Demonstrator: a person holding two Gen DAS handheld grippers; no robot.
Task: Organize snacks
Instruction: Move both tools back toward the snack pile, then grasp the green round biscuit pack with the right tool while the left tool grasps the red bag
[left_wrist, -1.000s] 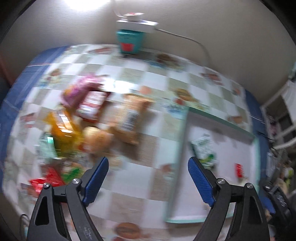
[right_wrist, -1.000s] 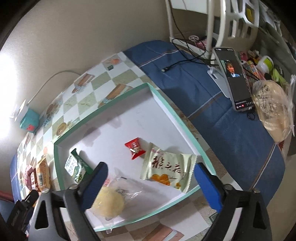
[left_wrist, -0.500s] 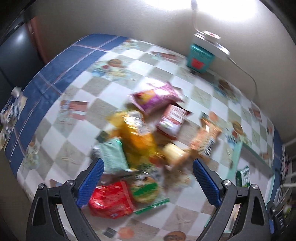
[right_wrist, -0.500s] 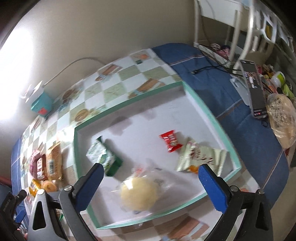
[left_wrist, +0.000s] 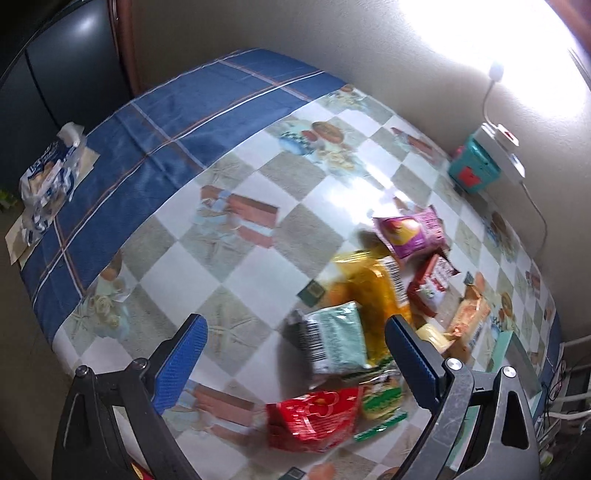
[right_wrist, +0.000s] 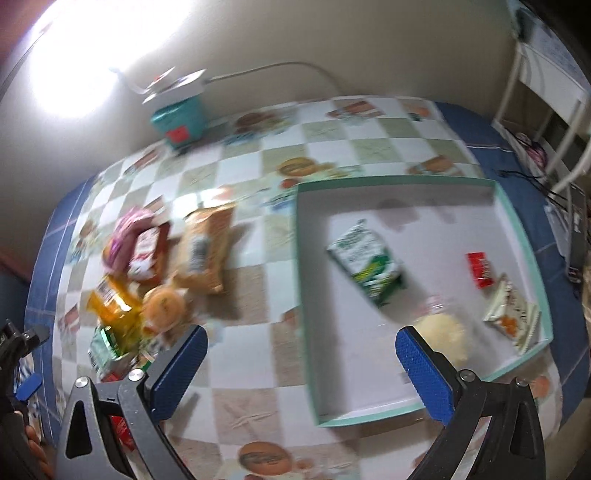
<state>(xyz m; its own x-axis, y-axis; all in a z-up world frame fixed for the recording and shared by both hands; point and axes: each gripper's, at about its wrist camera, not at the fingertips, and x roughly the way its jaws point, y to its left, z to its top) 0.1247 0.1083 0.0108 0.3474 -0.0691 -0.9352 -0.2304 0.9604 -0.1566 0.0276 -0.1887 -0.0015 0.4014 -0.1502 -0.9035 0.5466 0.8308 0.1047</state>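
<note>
A pile of snack packs lies on the checkered tablecloth. In the left wrist view I see a pale green pack, a yellow pack, a red pack and a pink pack. My left gripper is open and empty above the pile's left side. In the right wrist view the teal-rimmed white tray holds a green-white pack, a small red pack, a bun and a cream pack. My right gripper is open and empty over the tray's left rim.
A teal box with a white power strip on top stands by the wall. A wrapped packet lies on the blue cloth at the table's left edge. White shelving and cables are at the right.
Both grippers have swung left. The left view moved from the tray side to the snack pile and blue table edge. The right view now takes in the pile as well as the tray.
</note>
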